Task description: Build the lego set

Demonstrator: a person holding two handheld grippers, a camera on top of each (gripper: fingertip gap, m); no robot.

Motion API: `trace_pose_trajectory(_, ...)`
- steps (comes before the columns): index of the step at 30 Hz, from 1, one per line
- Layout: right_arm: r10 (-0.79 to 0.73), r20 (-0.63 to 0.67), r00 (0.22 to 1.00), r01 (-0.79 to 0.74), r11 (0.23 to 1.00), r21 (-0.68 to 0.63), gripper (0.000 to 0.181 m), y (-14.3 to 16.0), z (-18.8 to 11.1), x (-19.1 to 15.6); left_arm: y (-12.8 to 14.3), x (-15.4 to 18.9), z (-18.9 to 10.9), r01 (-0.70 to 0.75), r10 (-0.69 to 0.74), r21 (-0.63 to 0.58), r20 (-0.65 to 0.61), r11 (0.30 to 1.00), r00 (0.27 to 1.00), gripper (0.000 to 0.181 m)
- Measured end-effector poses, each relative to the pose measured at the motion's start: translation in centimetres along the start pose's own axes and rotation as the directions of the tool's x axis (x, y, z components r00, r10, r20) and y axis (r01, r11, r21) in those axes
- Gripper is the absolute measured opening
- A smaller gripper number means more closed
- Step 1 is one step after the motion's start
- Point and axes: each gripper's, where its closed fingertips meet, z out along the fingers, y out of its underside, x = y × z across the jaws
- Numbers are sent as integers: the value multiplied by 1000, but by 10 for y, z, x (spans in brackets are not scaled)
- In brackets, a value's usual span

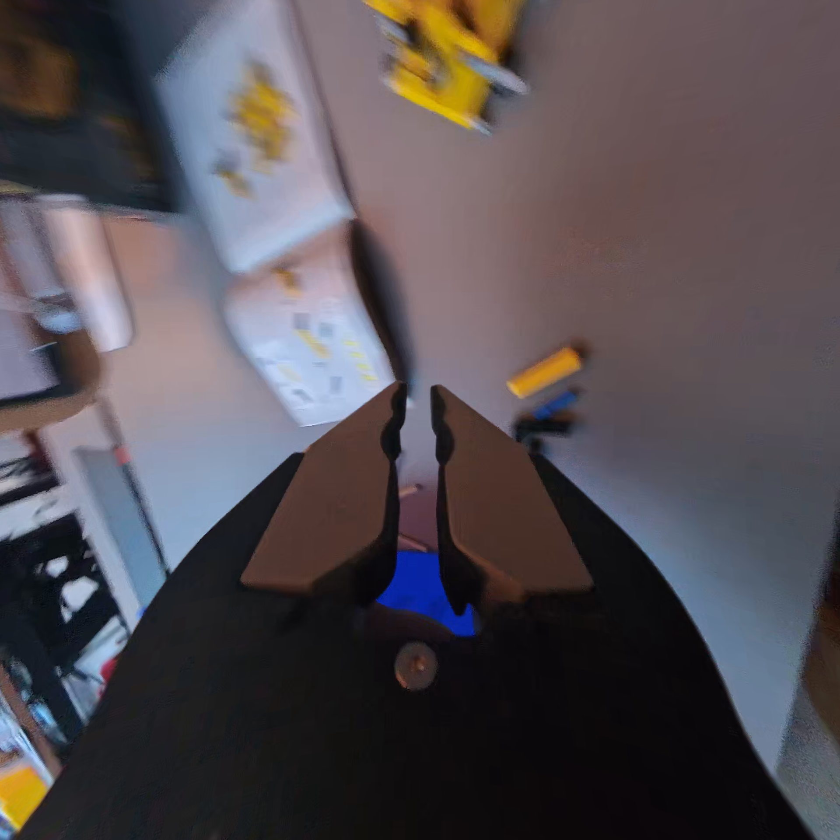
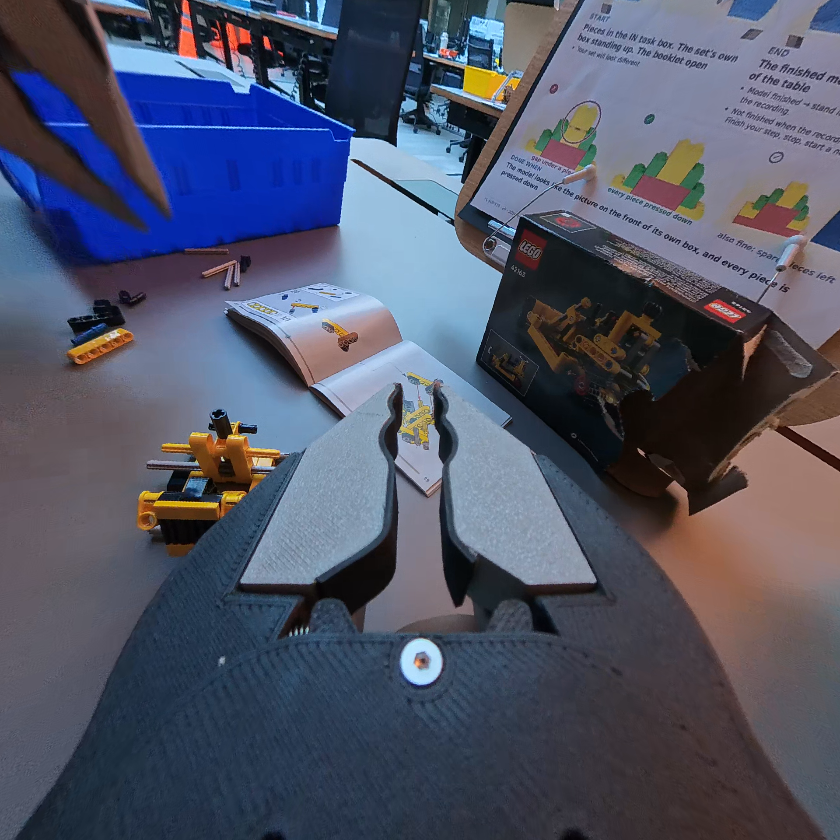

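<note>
The partly built yellow and black model (image 2: pixel 204 477) stands on the table, left of my right gripper (image 2: pixel 417 392). That gripper hovers over the open instruction booklet (image 2: pixel 336 336), its jaws a narrow gap apart and empty. A yellow beam (image 2: pixel 100 345), a blue pin (image 2: pixel 88 334) and black pieces (image 2: pixel 97 316) lie further left. The left wrist view is blurred. My left gripper (image 1: pixel 418 392) is slightly open and empty above the table, with the yellow beam (image 1: pixel 545 370) to its right, the booklet (image 1: pixel 272 227) ahead and the model (image 1: pixel 450 68) far off.
A blue bin (image 2: pixel 204 168) stands at the back left with tan axles (image 2: pixel 222 270) in front of it. The torn set box (image 2: pixel 613 354) stands at the right before a board with a printed sheet (image 2: pixel 682 113). My left gripper's fingers (image 2: pixel 82 136) show at top left. Some 20 cm of space lies between my two pairs of fingers. From the left gripper's tips to the blue pin (image 2: pixel 88 334) is close to 8 cm. Seen from the left wrist view (image 1: pixel 553 404) as well.
</note>
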Motion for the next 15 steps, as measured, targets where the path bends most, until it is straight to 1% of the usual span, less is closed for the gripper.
trace_pose_trajectory(1, 1, -5, 1000, -1, 1000, -2, 10, 0, 0, 1, -8, -22, -10, 88, -98, 79, 120, 993, 988, 8)
trace_pose_trajectory(2, 4, -11, 1000, -4, 1000, -9, 9, 2, 0, 3, -13, -43, -22, 178, -213, 167, 223, 970, 951, 9)
trace_pose_trajectory(3, 9, -18, 1000, -9, 1000, -20, 9, 4, 1, 4, -15, -61, -35, 261, -332, 260, 289, 930, 898, 9)
trace_pose_trajectory(4, 16, -26, 1000, -17, 999, -32, 9, 7, 2, 6, -15, -79, -48, 345, -466, 364, 331, 865, 820, 6)
trace_pose_trajectory(5, 24, -33, 999, -26, 999, -44, 9, 10, 3, 8, -12, -95, -60, 424, -599, 466, 337, 777, 726, 3)
trace_pose_trajectory(6, 30, -40, 999, -32, 998, -59, 9, 13, 4, 10, -9, -105, -68, 489, -704, 546, 301, 681, 644, 1)
trace_pose_trajectory(8, 38, -58, 998, -44, 994, -102, 12, 23, 5, 16, -10, -115, -76, 558, -829, 666, 169, 495, 533, 0)
trace_pose_trajectory(9, 45, -68, 997, -53, 990, -128, 15, 29, 5, 19, -12, -119, -78, 570, -862, 711, 100, 412, 498, 0)
trace_pose_trajectory(10, 55, -82, 995, -67, 986, -151, 17, 34, 5, 23, -15, -121, -76, 575, -878, 740, 43, 349, 477, 1)
trace_pose_trajectory(11, 71, -92, 993, -85, 982, -167, 19, 38, 5, 26, -16, -123, -73, 577, -889, 756, 13, 309, 458, 5)
trace_pose_trajectory(12, 91, -97, 991, -107, 979, -173, 21, 40, 5, 29, -14, -126, -68, 573, -899, 765, 14, 292, 439, 7)
trace_pose_trajectory(15, 138, -104, 985, -156, 970, -187, 25, 45, 3, 36, -3, -135, -56, 543, -923, 786, 88, 295, 375, 8)
